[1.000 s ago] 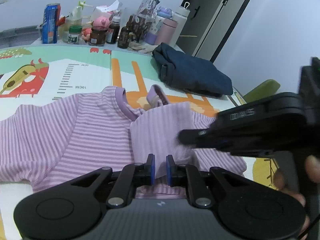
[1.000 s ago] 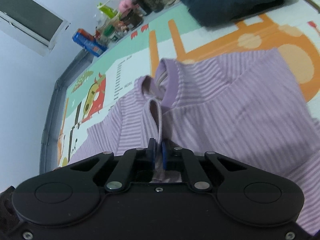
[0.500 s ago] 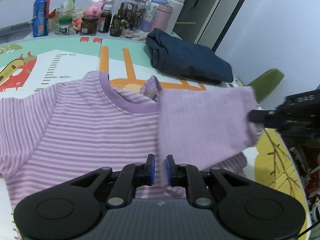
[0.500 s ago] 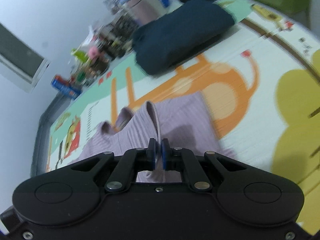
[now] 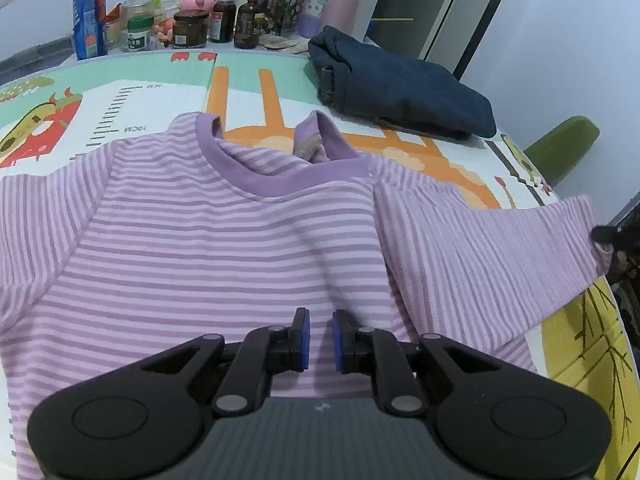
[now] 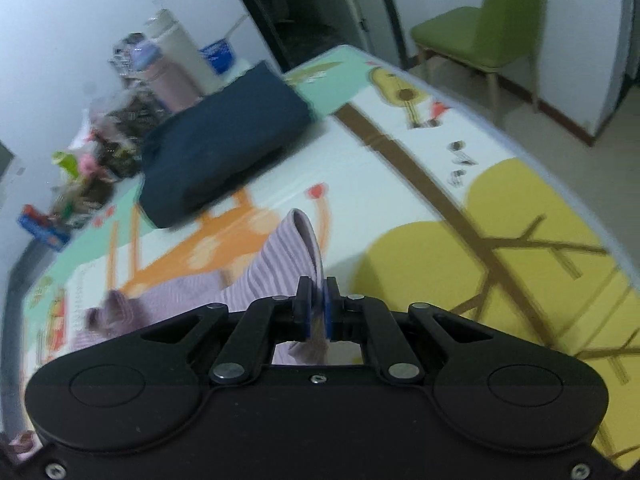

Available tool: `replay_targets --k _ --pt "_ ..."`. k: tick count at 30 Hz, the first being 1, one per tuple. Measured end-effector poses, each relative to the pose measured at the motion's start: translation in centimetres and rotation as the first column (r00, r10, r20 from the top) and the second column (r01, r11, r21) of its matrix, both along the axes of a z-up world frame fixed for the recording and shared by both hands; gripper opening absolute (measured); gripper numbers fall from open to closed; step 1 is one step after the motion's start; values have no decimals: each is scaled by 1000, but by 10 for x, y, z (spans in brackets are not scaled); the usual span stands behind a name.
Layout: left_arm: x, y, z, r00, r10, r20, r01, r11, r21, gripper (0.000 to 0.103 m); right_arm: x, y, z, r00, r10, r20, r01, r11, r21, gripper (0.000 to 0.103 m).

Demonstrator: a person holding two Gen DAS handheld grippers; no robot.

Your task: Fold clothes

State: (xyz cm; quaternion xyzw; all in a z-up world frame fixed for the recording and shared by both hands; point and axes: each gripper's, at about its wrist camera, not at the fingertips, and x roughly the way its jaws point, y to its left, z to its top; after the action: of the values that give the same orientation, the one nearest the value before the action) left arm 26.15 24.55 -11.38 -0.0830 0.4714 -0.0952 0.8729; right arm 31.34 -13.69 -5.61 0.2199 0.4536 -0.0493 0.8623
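Fingers (image 6: pixel 305 308) of the right gripper (image 6: pixel 316 308) clenched on the cuff of the purple striped shirt (image 5: pixel 224 240), fabric pinched between the blue pads at lower centre of the right wrist view; sleeve (image 6: pixel 280 264) rising from the pads toward the middle of the frame, its rolled end standing up against the play mat (image 6: pixel 400 200). Fingers (image 5: pixel 300 338) of the left gripper (image 5: pixel 320 338) nearly together at lower centre of the left wrist view, a narrow gap between the pads, poised over the shirt's chest; impossible to tell whether any cloth sits between them. Shirt spread flat across the middle of the left wrist view, collar (image 5: pixel 280 178) toward the top, one sleeve (image 5: pixel 480 248) stretched out to the right edge, there caught by the dark tip of the right gripper (image 5: pixel 604 234). Folded navy garment (image 5: pixel 400 88) lying on the mat in the upper right, apart from the shirt; same garment (image 6: pixel 224 148) in the upper left of the right wrist view. Bottles and jars (image 5: pixel 200 20) crowded along the top edge; green chair (image 6: pixel 492 24) in the upper right, beyond the mat.
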Motion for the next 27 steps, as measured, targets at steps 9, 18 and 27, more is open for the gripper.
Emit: replay_targets --k 9,18,27 --pt "-5 -28 21 999 -18 48 19 1000 -11 14 0 -47 -23 998 -47 -46 43 996 -79 6" --pt "-2 -78 27 995 -86 58 86 996 11 14 -3 -83 -26 997 -68 -43 62 990 -127 6" --pt "7 -112 14 995 -95 26 95 995 8 14 -9 -133 -16 991 -129 -27 120 967 -223 6"
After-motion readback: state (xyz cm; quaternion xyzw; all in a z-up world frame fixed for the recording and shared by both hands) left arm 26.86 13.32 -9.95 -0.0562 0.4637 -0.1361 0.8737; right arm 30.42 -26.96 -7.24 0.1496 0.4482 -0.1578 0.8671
